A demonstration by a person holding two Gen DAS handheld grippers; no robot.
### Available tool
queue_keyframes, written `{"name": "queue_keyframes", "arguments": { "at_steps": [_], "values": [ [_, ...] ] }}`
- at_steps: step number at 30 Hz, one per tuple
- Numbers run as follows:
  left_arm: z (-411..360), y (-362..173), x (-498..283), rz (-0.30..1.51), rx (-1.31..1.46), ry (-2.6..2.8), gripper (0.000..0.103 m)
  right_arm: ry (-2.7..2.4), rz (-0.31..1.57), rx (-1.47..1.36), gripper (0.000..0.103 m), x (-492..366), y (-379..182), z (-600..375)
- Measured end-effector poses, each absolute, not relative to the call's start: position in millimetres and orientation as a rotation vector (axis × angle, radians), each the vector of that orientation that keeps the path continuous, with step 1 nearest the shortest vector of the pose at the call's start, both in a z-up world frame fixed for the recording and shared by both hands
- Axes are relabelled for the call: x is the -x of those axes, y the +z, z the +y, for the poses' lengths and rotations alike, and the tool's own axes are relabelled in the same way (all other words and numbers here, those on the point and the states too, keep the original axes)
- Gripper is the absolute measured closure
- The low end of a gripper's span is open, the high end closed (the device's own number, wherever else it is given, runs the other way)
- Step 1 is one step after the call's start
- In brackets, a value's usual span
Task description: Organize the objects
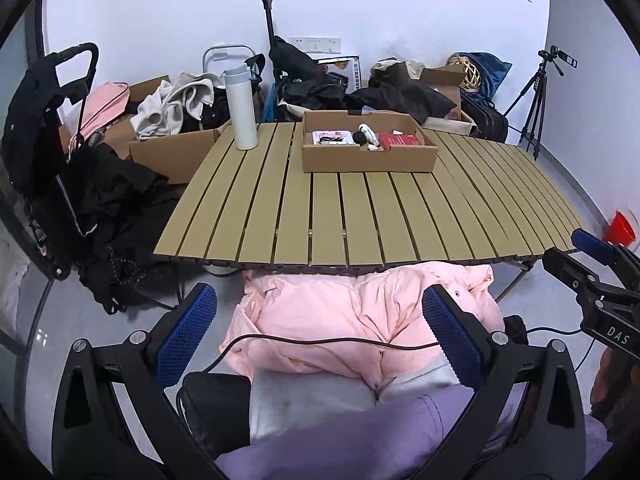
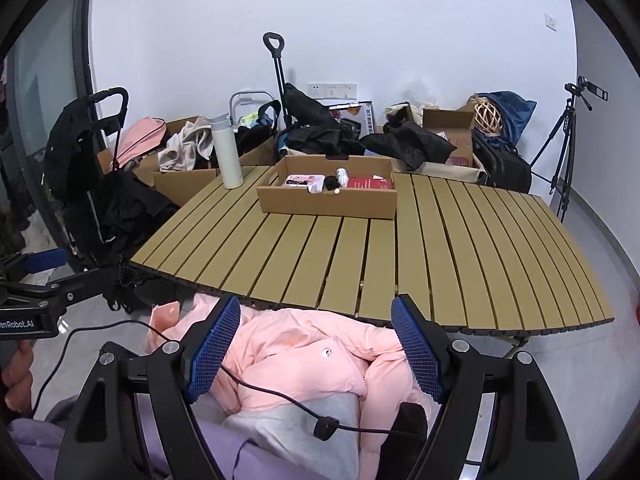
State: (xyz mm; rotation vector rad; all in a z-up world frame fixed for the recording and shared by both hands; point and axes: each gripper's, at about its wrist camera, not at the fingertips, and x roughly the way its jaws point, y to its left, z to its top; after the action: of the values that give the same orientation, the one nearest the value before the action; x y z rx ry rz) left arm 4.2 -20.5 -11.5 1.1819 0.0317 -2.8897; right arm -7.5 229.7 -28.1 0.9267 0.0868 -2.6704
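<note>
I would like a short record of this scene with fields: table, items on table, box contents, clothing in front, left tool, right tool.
table: slatted tan table
items on table: white bottle, upright; open cardboard box
box contents: small items, among them a red packet
clothing in front: pink jacket, below the table's near edge
left tool: open, empty
right tool: open, empty

small items in the cardboard box [image 1: 366,160] too tiny to identify. pink jacket [image 1: 344,316] partly hidden under the table [image 1: 360,216] edge. red object [image 1: 619,227] at right blurred. print on the boxes by the wall unreadable.
</note>
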Motion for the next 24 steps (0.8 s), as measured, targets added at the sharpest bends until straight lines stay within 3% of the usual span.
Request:
{"name": "queue_keyframes", "arguments": {
  "at_steps": [24],
  "values": [
    [-19.8,-14.0,-3.1,0.028,-1.189,-2.883,0.001,-2.657,0.081,-0.939,0.022,8.9,-30.0,228.4]
  ]
}}
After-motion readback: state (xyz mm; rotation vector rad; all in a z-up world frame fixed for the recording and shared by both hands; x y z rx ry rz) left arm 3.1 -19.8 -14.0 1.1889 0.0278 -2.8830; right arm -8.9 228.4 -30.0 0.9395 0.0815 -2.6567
